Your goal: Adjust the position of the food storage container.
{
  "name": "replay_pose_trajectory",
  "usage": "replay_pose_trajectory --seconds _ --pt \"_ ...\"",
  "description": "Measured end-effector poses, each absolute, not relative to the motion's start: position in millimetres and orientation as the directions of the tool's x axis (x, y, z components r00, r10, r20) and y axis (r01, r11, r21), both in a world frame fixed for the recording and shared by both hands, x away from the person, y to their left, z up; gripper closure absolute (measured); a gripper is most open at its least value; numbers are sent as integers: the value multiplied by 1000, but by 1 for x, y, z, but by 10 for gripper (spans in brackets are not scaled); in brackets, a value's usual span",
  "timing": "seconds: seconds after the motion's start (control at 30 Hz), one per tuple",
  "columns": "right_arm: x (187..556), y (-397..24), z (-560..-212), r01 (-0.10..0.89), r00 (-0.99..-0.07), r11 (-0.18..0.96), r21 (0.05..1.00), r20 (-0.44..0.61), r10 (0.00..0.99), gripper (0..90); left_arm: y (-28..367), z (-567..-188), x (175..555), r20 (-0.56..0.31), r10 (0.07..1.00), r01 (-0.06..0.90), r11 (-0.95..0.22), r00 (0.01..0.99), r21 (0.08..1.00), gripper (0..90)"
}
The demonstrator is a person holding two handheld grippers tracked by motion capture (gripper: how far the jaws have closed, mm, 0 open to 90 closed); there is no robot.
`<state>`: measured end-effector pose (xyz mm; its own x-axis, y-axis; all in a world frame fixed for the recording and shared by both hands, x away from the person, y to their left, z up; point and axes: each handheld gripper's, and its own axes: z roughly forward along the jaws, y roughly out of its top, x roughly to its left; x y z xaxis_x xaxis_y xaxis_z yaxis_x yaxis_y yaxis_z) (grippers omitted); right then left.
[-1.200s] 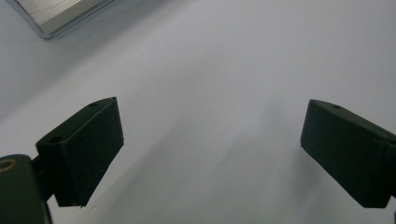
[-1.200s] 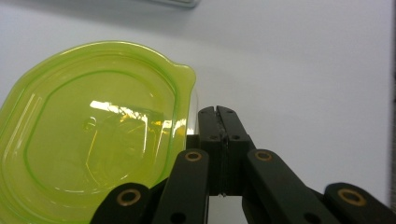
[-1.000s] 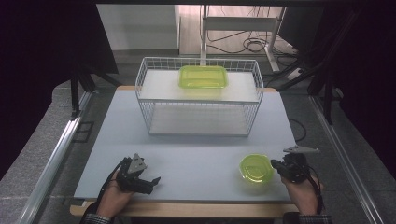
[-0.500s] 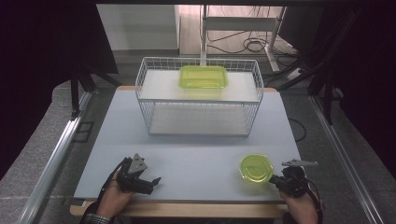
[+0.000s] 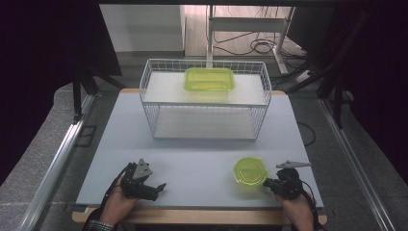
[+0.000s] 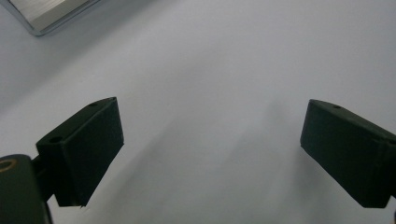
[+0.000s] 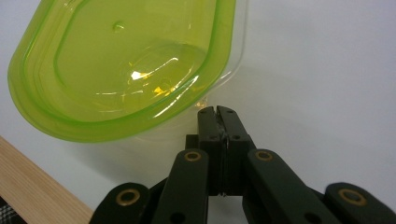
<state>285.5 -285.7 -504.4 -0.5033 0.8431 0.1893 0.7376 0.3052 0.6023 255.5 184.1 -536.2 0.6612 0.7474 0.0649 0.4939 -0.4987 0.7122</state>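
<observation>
White table (image 5: 192, 144): two green containers (image 5: 250, 171) (one in rack (image 5: 204, 115)).

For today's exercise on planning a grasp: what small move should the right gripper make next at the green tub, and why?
Probably open the jaws. The right gripper is shut, its tips just short of the green tub, whose rim lies right ahead, so it cannot take the rim as it stands. The left gripper is open over bare table, away from the tub.
</observation>
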Motion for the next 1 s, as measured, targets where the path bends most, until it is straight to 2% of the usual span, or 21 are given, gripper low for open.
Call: replay_pose_trajectory --seconds 1.0 --pt "318 -194 -511 702 -655 399 590 315 687 878 184 -536 256 64 745 497 -504 664 706 60"
